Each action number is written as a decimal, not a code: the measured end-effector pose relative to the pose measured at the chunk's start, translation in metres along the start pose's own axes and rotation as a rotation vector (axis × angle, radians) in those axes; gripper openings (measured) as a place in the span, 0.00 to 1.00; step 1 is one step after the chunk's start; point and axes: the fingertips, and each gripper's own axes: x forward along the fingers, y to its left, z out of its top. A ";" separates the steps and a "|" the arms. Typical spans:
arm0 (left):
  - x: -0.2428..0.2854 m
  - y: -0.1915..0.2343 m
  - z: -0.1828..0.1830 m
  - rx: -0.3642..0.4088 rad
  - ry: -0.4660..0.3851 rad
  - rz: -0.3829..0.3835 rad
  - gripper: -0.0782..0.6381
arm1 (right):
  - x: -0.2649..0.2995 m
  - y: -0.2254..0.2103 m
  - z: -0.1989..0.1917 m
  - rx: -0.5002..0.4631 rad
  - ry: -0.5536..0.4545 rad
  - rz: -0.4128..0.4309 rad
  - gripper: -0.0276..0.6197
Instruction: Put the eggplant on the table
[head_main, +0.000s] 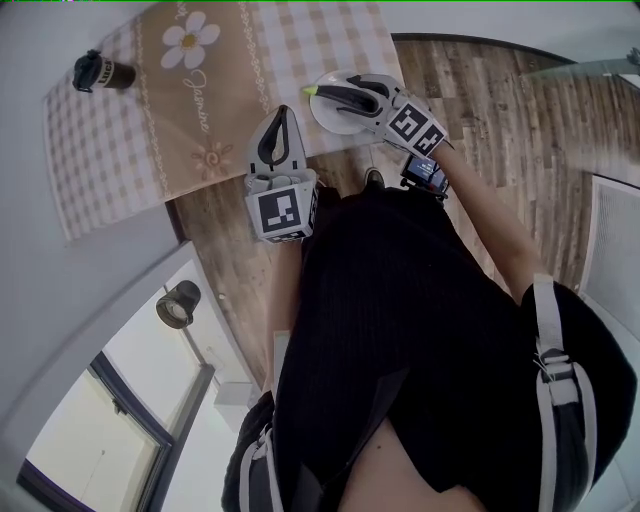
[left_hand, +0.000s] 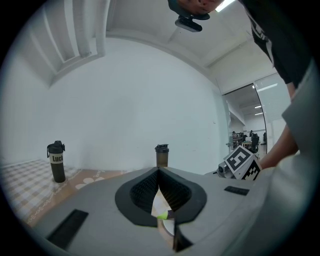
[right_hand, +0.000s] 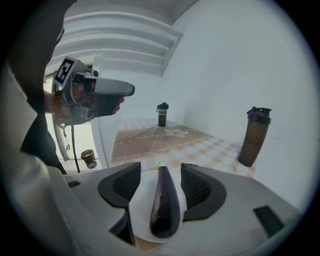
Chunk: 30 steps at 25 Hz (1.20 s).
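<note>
Eggplant (right_hand: 165, 205) dark purple, green tip; plate (right_hand: 142, 202) white; tablecloth (head_main: 95, 150) pale checked, tan floral centre; bottle (head_main: 100, 72) black.

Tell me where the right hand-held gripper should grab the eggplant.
Grip the eggplant across its thick middle, coming in from the rounded end. It lies flat on the plate, green stem pointing away, and the open jaws of the right hand-held gripper straddle its long sides; the tapered stem end would probably slip.

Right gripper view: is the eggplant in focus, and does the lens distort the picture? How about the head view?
Right gripper view: the eggplant is sharp, with a soft sheen along its skin; the fisheye lens leaves a dark round border and leans the bottle. Head view: straight lines bow too; light is even.
</note>
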 end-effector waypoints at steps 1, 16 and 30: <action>0.001 -0.002 0.001 0.003 -0.001 -0.006 0.11 | -0.001 0.001 0.004 0.001 -0.010 0.000 0.44; 0.003 -0.007 0.008 0.052 -0.014 -0.022 0.11 | -0.021 -0.002 0.055 -0.074 -0.081 0.004 0.44; 0.009 -0.001 0.023 0.090 -0.045 -0.029 0.11 | -0.039 -0.013 0.087 -0.128 -0.130 -0.019 0.44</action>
